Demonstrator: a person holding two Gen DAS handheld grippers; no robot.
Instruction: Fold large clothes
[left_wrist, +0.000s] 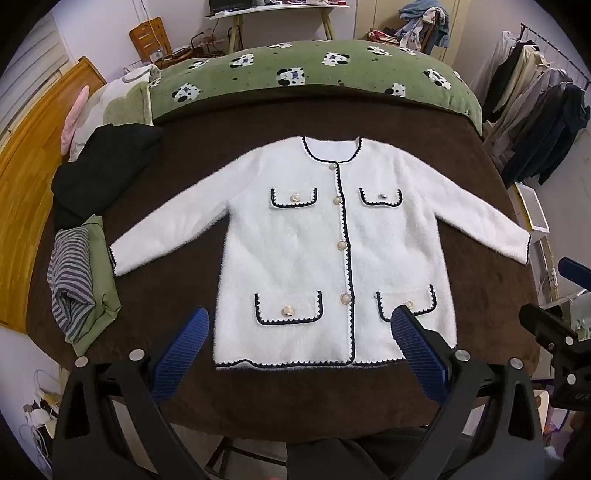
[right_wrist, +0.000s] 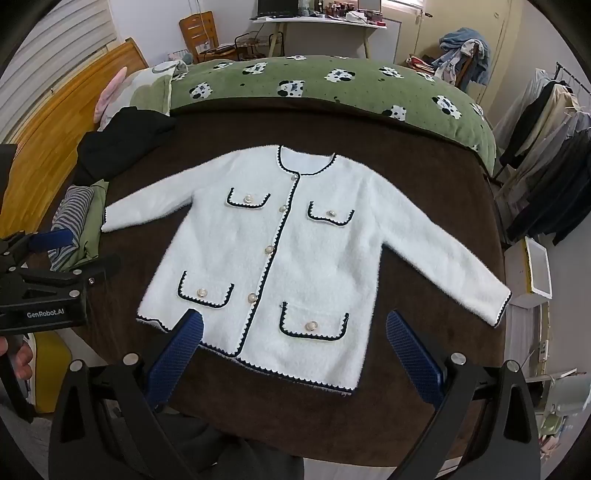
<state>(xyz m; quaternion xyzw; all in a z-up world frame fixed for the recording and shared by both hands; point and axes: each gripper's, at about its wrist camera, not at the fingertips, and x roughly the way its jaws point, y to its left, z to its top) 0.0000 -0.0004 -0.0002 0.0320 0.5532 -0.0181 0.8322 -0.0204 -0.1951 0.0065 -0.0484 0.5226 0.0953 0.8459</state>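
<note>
Left wrist view: left tool (left_wrist: 301, 325), blue ribbed fingers (left_wrist: 183, 347) spread wide, nothing between them, held above the hem of the white cardigan (left_wrist: 295, 240); one finger overlaps the lower pocket in the picture.
Right wrist view: right tool (right_wrist: 293, 330), fingers (right_wrist: 410, 354) likewise apart and unloaded, poised over the same hem; the left tool shows at the frame's left edge, apart from the garment.
White cardigan (right_wrist: 295, 251): fluffy, dark scalloped trim, four flap pockets, pearl-like buttons done up; laid flat, front up, both sleeves spread, on the brown blanket (left_wrist: 184, 166) covering the bed.
Striped garment (left_wrist: 70, 273) and green garment (left_wrist: 103, 280): folded, stacked beside one sleeve cuff.
Black garment (left_wrist: 99, 173): heaped behind them.
Green panda-print blanket (left_wrist: 295, 70): beyond the collar.
Clothes rack (left_wrist: 535, 107): hung with coats, at the room's side.
</note>
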